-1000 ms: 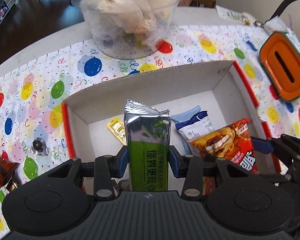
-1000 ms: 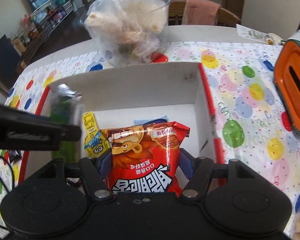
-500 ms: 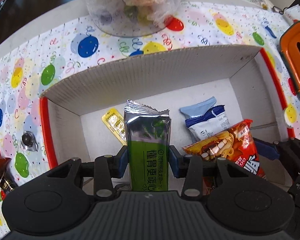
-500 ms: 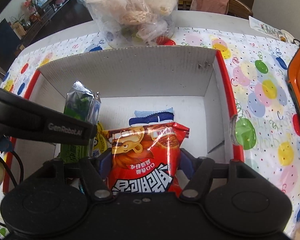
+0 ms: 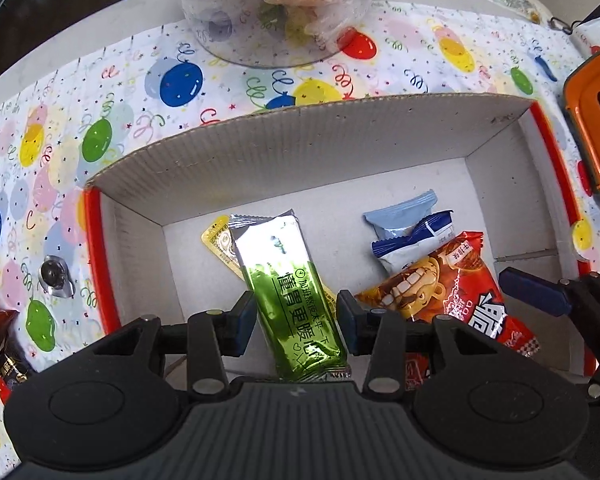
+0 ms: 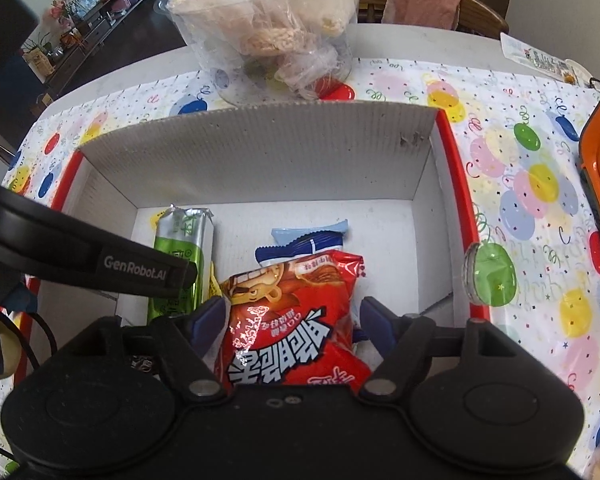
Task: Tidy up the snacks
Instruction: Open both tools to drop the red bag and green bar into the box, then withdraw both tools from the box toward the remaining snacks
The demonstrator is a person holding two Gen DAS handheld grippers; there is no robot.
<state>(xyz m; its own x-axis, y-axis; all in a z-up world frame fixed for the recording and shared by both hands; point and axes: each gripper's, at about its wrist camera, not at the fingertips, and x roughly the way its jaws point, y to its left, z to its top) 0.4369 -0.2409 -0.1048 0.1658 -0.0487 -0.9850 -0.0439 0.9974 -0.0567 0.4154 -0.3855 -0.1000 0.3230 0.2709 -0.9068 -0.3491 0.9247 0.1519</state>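
Right wrist view: your right claw (image 6: 290, 314) has just been opening, releasing the red snack bag (image 6: 296, 328) between its jaws into the cardboard box (image 6: 260, 160).

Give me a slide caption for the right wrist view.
Right hand-held gripper, jaws parted, releases a red snack bag into the cardboard box beside a green packet.

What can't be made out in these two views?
- Yellow packet: mostly under the green packet, left wrist view.
- Blue-white packet: lower half behind the red bag, right wrist view.
- Orange container: cut off by the frame edge, both views.
- Left gripper: whether its pads press the green packet; gap too fine.
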